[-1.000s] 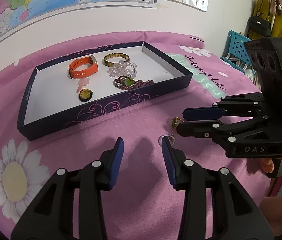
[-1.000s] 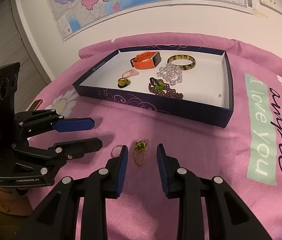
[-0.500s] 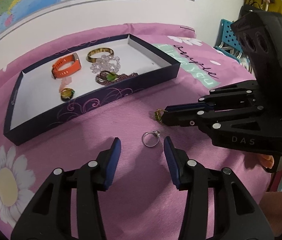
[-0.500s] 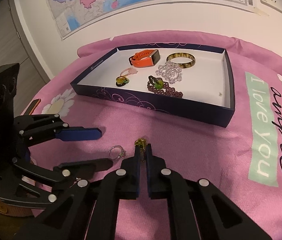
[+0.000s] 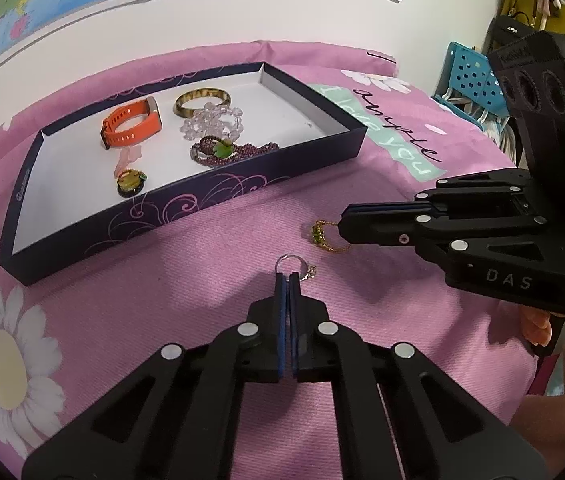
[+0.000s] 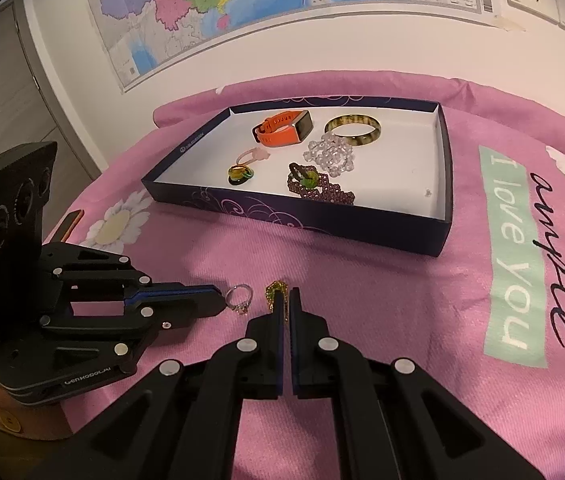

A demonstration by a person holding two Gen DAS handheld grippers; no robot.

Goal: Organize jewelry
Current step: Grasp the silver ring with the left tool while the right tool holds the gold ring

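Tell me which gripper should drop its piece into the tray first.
Right, marginally. Both are shut on jewelry: the left gripper on the silver ring, the right gripper on the gold green-stone ring. The right faces the empty end of the tray.

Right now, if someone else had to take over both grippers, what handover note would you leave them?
Left gripper: shut on the silver ring, at cloth level.
Right gripper: shut on the gold ring with green stone, also just above the pink cloth.
Both rings are still outside the box, in front of its near wall.
Already in the box: orange watch band, brown bangle, clear bead bracelet, dark red bead bracelet, a pink ring and a small green-and-black ring.
Left to do: lift both rings over the wall and release them on bare box floor.
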